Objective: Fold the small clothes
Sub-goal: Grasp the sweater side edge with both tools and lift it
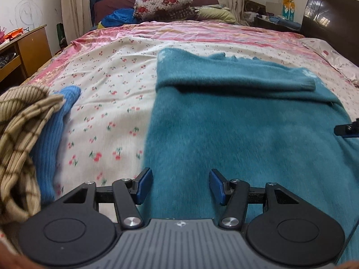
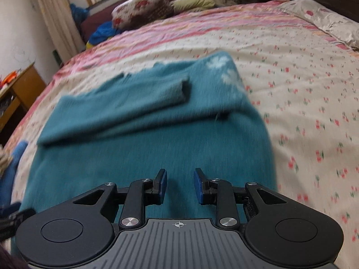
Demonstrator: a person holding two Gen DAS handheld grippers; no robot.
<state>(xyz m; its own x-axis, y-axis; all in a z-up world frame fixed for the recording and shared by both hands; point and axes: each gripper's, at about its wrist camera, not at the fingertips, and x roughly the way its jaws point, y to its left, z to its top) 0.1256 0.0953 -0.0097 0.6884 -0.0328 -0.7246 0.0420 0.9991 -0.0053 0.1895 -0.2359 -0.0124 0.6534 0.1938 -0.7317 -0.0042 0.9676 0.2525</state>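
A teal fuzzy sweater (image 1: 235,123) lies flat on the bed, with one sleeve (image 1: 242,83) folded across its chest. It also shows in the right wrist view (image 2: 145,139), with the sleeve (image 2: 139,98) laid across and white flowers near the shoulder. My left gripper (image 1: 180,186) is open and empty, low over the sweater's near left edge. My right gripper (image 2: 178,185) is open and empty, over the sweater's near hem. The tip of the right gripper (image 1: 347,129) shows at the right edge of the left wrist view.
The bed has a cherry-print sheet (image 1: 107,103) with pink borders. A beige checked garment (image 1: 20,139) and a blue ribbed knit (image 1: 56,130) lie piled at the left. A floral bundle (image 1: 163,2) sits at the far end. A wooden desk (image 1: 24,49) stands left, a dark headboard (image 1: 329,20) right.
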